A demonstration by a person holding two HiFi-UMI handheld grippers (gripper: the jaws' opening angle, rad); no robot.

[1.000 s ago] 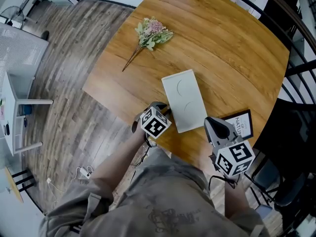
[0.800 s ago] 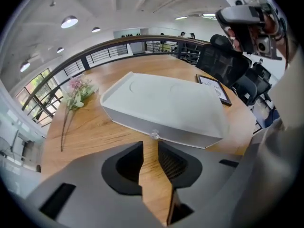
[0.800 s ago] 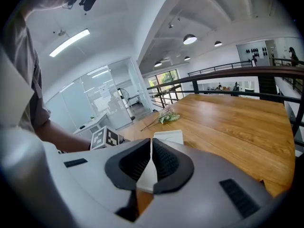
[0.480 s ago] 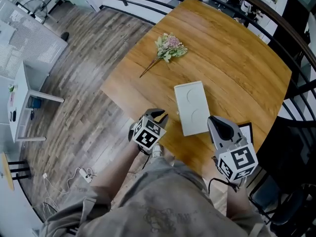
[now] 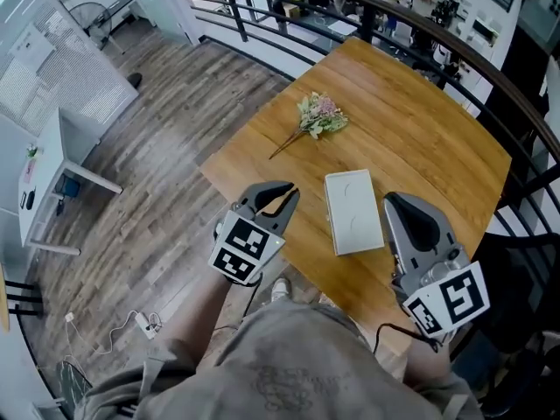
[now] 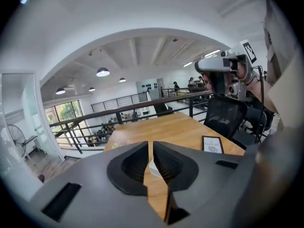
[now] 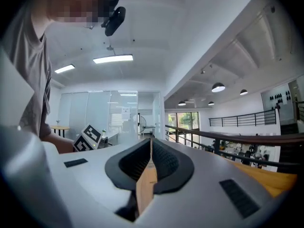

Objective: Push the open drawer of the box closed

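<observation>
Box: the white box (image 5: 353, 211) lay flat on the wooden surface (image 5: 420, 129), close to its near edge, between the two grippers and touched by neither.
Drawer: from above only the box's top showed, so whether the drawer stood out could not be told.
Left gripper: the left gripper (image 5: 278, 192) hung over the near-left edge of the surface, just beside the box. Its fingers were closing, with a narrow gap between them and nothing in it. A bit of the box showed beyond through the slit.
Right gripper: the right gripper (image 5: 394, 201) was held just right of the box, pointing somewhat upward. Its fingers were closed together and empty.
Flowers: a small bunch of flowers (image 5: 319, 116) lay farther up the surface, well apart from the box.
Card: a black-framed printed card (image 6: 212, 144) lay flat on the surface, near a black chair (image 6: 225, 118).
Floor: a wood-plank floor (image 5: 149, 191) lay below, left of the surface.
</observation>
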